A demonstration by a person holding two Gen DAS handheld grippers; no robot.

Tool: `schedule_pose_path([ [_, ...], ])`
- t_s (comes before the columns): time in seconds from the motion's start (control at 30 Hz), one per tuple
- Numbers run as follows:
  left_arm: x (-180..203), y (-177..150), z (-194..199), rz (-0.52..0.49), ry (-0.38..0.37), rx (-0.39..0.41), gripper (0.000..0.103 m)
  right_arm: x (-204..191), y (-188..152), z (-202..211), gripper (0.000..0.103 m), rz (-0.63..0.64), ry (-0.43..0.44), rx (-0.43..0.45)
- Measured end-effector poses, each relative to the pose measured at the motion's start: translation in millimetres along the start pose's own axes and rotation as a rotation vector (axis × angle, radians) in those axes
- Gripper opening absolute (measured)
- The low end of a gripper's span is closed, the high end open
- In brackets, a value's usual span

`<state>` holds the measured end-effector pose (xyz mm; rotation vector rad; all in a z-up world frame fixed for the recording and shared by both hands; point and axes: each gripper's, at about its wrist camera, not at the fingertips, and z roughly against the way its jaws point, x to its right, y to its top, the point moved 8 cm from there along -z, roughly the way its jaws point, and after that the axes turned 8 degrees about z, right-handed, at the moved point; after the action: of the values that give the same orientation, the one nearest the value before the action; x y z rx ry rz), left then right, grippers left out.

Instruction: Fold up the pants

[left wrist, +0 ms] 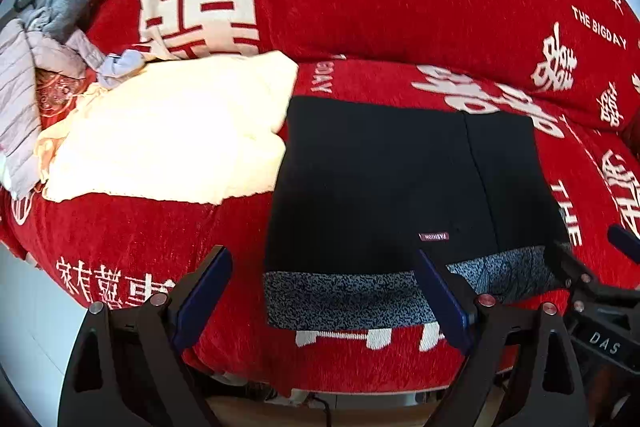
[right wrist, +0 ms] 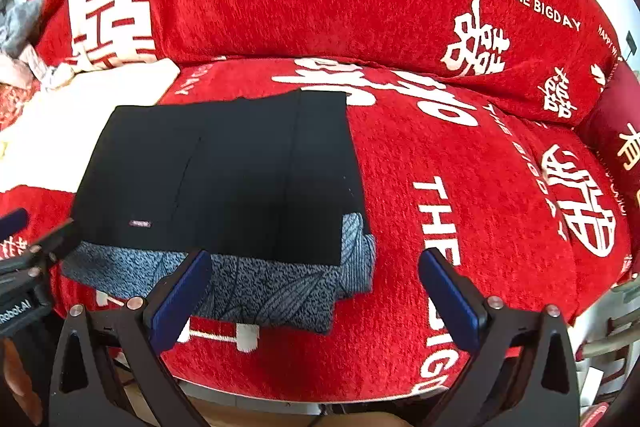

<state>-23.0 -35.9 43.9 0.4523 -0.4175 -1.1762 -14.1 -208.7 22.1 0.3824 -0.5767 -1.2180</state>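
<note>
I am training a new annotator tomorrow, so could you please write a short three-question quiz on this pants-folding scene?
1. True or false: the left gripper and right gripper both have their fingers spread, holding nothing.
2. Multiple choice: the folded black pants with grey speckled lining lie on (A) a wooden table, (B) a red sofa cover printed with white characters, (C) a bare floor.
3. Fill in: in the left wrist view, the fluffy ____-coloured blanket lies left of the pants.

Key: 1 true; 2 B; 3 cream.
</note>
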Motion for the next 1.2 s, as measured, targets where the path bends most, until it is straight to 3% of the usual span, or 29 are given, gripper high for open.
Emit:
schedule_pose_path([
  [0.07,-2,-1,2,0.010,0.002,0.023,0.093,-1,-1,1,0.103,0.007,-0.019,-0.001],
  [0.27,1,-6,1,-0.025,0.013,-0.005,0.093,-12,-1,7,0.103,0.041,-0.022,0.011],
  [0.77,6,-3,16,-0.047,0.034,0.083,0.093,-7,5,13,0.103,0.021,-0.016,0.035],
  [1.2,7,-7,10,-0.043,0.024,0.050,0.093,-12,0,7,0.103,0.026,0.006,0.013],
])
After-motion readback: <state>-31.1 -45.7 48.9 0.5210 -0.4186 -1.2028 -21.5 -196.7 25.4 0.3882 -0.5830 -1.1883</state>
